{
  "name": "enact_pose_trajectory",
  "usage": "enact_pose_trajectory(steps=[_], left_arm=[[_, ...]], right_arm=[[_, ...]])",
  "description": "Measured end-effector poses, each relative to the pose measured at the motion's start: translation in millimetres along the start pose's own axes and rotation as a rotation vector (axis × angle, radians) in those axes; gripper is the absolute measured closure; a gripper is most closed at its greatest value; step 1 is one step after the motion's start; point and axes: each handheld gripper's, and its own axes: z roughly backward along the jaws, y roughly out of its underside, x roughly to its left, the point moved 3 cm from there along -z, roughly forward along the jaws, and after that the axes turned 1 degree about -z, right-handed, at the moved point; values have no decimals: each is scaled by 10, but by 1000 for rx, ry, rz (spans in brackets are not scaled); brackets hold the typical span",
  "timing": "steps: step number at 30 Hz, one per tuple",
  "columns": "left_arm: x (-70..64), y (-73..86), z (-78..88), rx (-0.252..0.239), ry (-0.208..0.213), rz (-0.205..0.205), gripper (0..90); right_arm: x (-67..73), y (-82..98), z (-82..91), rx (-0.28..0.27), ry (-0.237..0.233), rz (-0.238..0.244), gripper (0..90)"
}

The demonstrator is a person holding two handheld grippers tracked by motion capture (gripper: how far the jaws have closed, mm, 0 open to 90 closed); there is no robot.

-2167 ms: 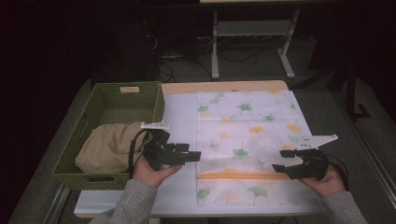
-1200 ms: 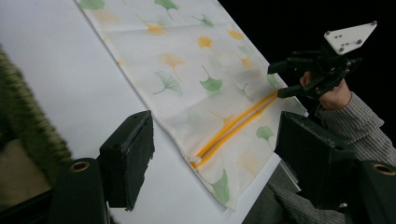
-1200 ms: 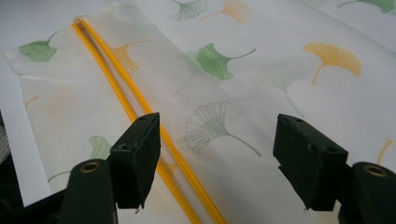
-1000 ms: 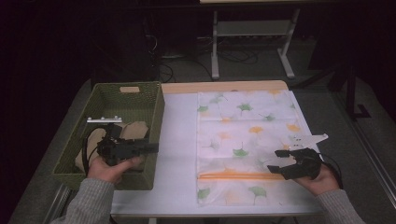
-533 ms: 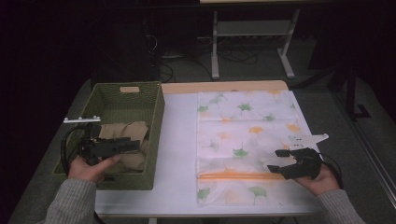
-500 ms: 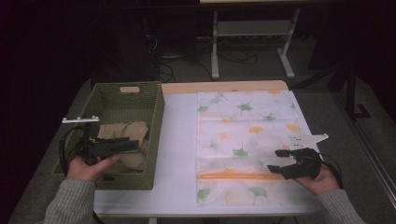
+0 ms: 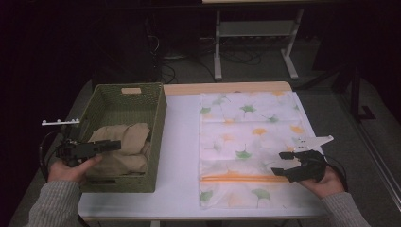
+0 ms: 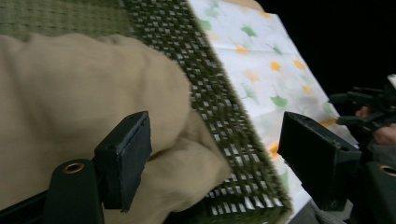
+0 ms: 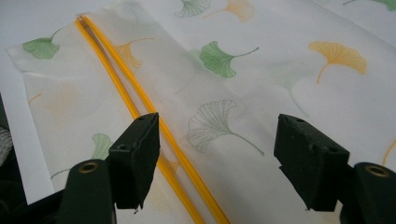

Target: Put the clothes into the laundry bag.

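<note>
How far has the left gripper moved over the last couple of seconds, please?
Yes: the left gripper went leftward from the patterned bag to over the cloth in the green basket.

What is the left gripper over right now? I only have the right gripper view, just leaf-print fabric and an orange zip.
Observer: The left gripper hangs over tan crumpled cloth inside a green woven basket.
Operator: Are its jaws gripping that cloth?
Observer: No, they stand wide apart, with one jaw in front of the cloth and nothing between them.
Operator: Where is the basket relative to my white leaf-print zip bag?
Observer: It sits to the left of the bag, apart from it on the white tabletop.
</note>
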Motion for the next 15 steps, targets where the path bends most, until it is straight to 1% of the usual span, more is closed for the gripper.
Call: enact_pose_trajectory(steps=[4, 6, 7, 9, 10, 12, 14, 15], left_arm=[[109, -11, 1, 27, -48, 12, 238], [159, -12, 7, 41, -73, 26, 237], [190, -10, 12, 54, -101, 25, 236], [249, -2, 26, 68, -135, 32, 234], [281, 1, 29, 78, -165, 35, 234], [322, 3, 15, 98, -201, 43, 232], [359, 2, -36, 147, -272, 42, 233], [375, 2, -68, 171, -296, 33, 234]], right_arm=[[-1, 7, -2, 4, -3, -5, 298], [-4, 7, 4, 1, -3, -5, 297], [-6, 7, 6, 0, -3, -5, 296], [-8, 9, 13, -1, -4, -6, 295], [-8, 8, 14, -2, -3, -4, 294], [-4, 6, 13, -3, -6, -3, 292], [-3, 5, 9, -2, -8, -2, 290], [-2, 5, 5, -1, -8, -3, 290]])
